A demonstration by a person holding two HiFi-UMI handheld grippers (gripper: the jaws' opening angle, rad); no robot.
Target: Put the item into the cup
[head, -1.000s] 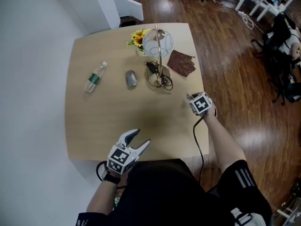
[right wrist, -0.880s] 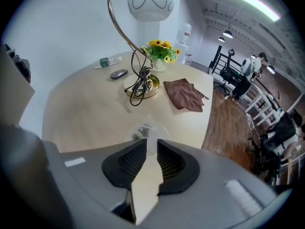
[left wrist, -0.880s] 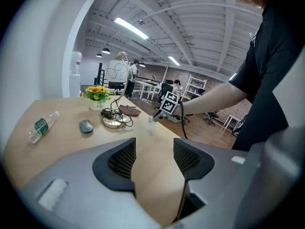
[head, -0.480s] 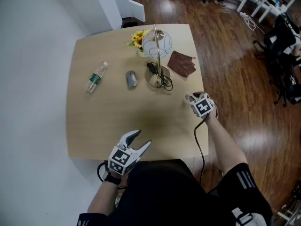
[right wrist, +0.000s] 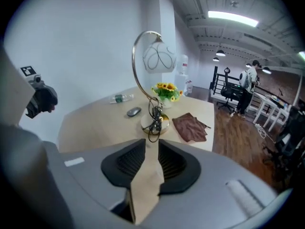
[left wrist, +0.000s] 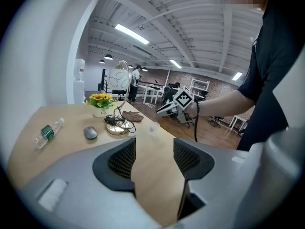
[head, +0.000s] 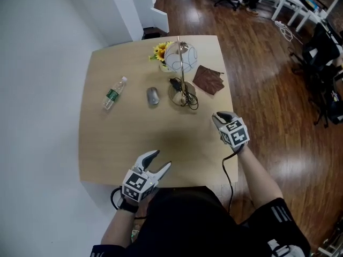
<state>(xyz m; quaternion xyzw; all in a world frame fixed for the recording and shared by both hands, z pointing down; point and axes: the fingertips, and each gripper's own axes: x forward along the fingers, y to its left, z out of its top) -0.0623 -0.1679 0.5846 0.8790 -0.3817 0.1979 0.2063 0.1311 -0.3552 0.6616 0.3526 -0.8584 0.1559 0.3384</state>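
Cup [left wrist: 153, 126] shows faint and clear; we cannot see inside it. Right tool [head: 220, 118] has just been opening, nothing between; left tool [head: 161, 159] spread, empty.

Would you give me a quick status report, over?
Left gripper open, empty. Right gripper jaws just opened, nothing between them. Clear cup stands by right gripper, contents too small to tell. Nothing in the way.

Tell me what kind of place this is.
Probably an open-plan office or workshop: a wooden floor with office chairs and white desks in the background, and strip lights under a bare beamed ceiling.
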